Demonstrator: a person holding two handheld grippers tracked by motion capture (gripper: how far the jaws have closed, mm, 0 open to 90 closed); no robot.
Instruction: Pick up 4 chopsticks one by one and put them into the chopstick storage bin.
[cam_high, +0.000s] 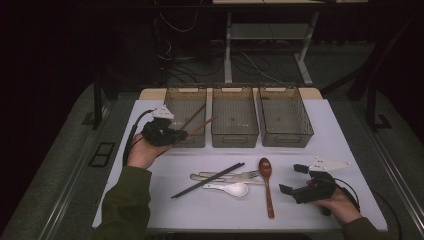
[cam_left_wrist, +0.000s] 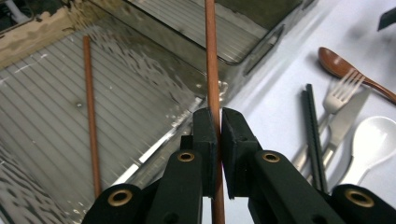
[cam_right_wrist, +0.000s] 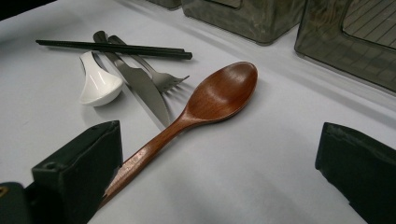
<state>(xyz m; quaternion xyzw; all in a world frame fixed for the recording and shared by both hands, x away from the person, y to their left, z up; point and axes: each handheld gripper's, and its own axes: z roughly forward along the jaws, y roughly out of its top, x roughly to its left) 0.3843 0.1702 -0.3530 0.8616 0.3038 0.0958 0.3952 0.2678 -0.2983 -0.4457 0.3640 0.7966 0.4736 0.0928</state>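
Note:
My left gripper (cam_high: 176, 134) (cam_left_wrist: 218, 135) is shut on a brown chopstick (cam_high: 202, 126) (cam_left_wrist: 211, 70), which sticks out over the near wall of the left bin (cam_high: 175, 107) (cam_left_wrist: 140, 84). A second brown chopstick (cam_high: 193, 116) (cam_left_wrist: 89, 116) lies inside that bin. My right gripper (cam_high: 293, 179) (cam_right_wrist: 219, 177) rests open at the table's near right. Its jaws stand wide apart on either side of the handle of a wooden spoon (cam_high: 266, 185) (cam_right_wrist: 219, 93) and do not touch it.
Black chopsticks (cam_high: 207, 180) (cam_right_wrist: 116, 47), a fork (cam_high: 247, 174) (cam_right_wrist: 163, 79), a knife (cam_right_wrist: 144, 93) and a white spoon (cam_high: 235, 189) (cam_right_wrist: 98, 81) lie together mid-table. The middle bin (cam_high: 235, 117) and right bin (cam_high: 285, 117) stand in a row at the back.

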